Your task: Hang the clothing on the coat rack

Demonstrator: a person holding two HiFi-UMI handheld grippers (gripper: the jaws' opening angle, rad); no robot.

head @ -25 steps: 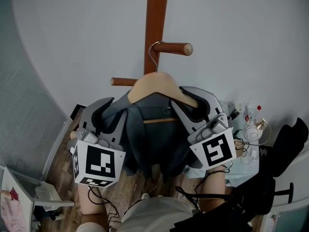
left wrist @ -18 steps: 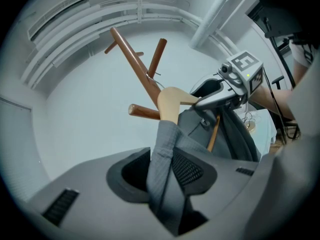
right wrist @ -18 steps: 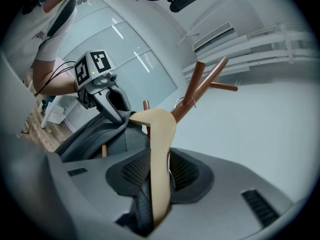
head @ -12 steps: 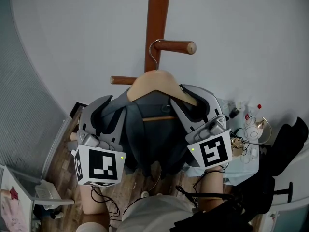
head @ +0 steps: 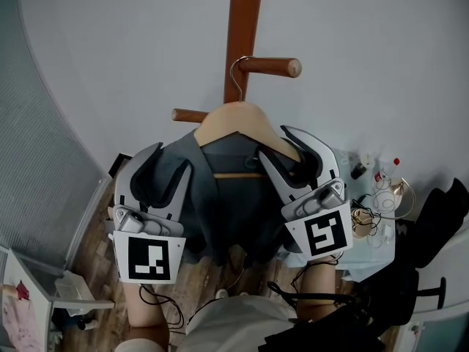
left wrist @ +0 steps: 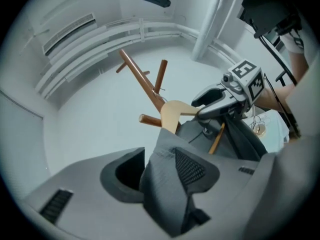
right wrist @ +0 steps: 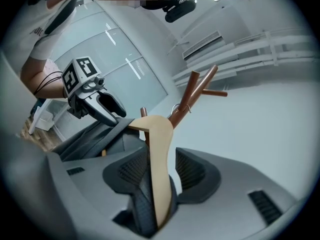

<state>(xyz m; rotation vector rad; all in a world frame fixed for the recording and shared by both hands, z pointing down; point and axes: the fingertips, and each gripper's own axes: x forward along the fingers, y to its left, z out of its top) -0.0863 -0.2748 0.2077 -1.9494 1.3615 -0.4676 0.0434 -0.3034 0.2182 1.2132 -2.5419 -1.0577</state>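
The brown rack [head: 239,35] stands tall by a pale wall [head: 110,57]. The gray clothing [head: 234,204] hangs in front of the rack on a wooden hanger [head: 238,116]. The left gripper [head: 172,158] is at the left side of the clothing. Its jaws are opening. A fold of the clothing sits between them, against one pad, with a gap at the other pad. The right gripper [head: 273,141] is at the right side. Its jaws are opening too. One arm of the hanger and some of the clothing stand between them, with a gap on one side. The hanger's thin hook [head: 234,75] goes over a peg [head: 271,67] on the rack.
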